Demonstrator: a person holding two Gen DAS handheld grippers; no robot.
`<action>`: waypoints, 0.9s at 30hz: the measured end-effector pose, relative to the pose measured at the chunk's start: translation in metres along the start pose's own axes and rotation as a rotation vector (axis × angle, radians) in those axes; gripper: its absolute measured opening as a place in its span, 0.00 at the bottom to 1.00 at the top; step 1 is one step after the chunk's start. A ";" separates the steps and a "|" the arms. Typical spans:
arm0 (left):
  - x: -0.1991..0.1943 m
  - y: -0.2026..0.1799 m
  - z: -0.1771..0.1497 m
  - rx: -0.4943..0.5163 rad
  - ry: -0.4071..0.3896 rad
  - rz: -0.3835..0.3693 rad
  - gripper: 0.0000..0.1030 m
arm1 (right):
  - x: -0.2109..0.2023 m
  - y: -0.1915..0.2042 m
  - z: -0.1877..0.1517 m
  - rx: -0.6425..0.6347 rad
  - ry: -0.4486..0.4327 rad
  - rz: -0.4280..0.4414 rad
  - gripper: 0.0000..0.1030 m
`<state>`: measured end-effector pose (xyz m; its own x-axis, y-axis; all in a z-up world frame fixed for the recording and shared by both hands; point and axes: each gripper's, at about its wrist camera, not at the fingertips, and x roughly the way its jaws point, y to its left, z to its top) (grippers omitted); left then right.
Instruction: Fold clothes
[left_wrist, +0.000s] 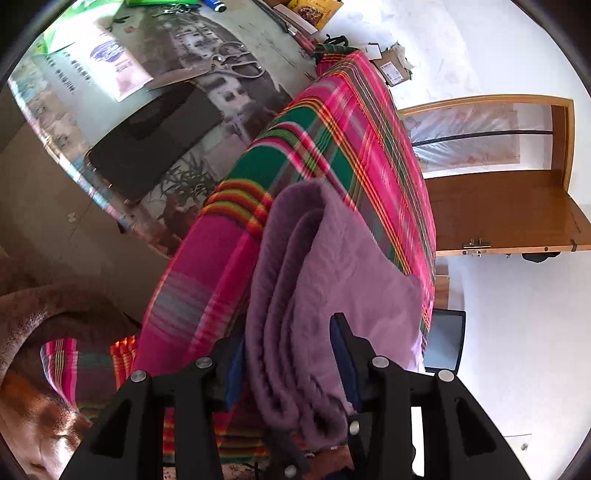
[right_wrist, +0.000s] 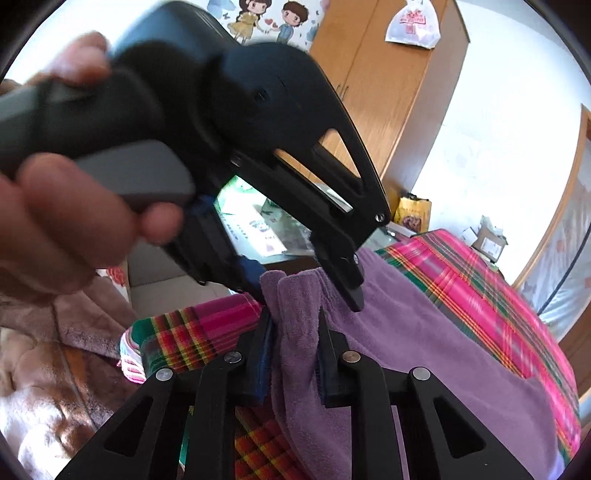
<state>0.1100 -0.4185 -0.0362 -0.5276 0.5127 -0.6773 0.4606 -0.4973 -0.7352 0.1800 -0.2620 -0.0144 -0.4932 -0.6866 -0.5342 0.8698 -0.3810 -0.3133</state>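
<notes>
From my left wrist camera, my left gripper (left_wrist: 291, 343) has one purple cloth (left_wrist: 332, 280) bunched in several folds between its fingers. The jaws stand wide, and the thick folded edge fills the gap between them; I cannot tell whether the pads actually press on it. The cloth runs forward from the jaws over one pink and green plaid bedspread (left_wrist: 343, 140). Off to the left I count one pair of scissors (left_wrist: 236, 61) and one black flat slab (left_wrist: 155, 140) on a printed table top (left_wrist: 236, 103). One wooden door (left_wrist: 517, 206) shows on the right.

From my right wrist camera, my right gripper (right_wrist: 295, 336) is clamped on the same purple cloth (right_wrist: 424, 362), its two blue pads pinching a narrow ridge of the fabric. Just beyond it, my left gripper (right_wrist: 306, 291) straddles the same raised fold, with my hand (right_wrist: 66, 229) on its handle. The cloth spreads to the right over the plaid bedspread (right_wrist: 498, 288). One wooden wardrobe (right_wrist: 388, 85) stands behind.
</notes>
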 end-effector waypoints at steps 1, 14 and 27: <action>0.002 -0.002 0.003 0.001 0.002 0.002 0.41 | -0.003 -0.001 0.000 0.005 -0.007 0.003 0.19; 0.007 -0.032 0.020 0.018 -0.016 0.025 0.21 | -0.041 -0.057 -0.022 0.126 -0.063 0.037 0.19; 0.002 -0.064 0.016 0.070 -0.101 0.159 0.19 | -0.051 -0.080 -0.020 0.329 -0.066 0.176 0.19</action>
<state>0.0677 -0.3967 0.0100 -0.5229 0.3526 -0.7760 0.4948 -0.6158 -0.6132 0.1357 -0.1845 0.0224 -0.3433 -0.7939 -0.5019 0.9038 -0.4246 0.0534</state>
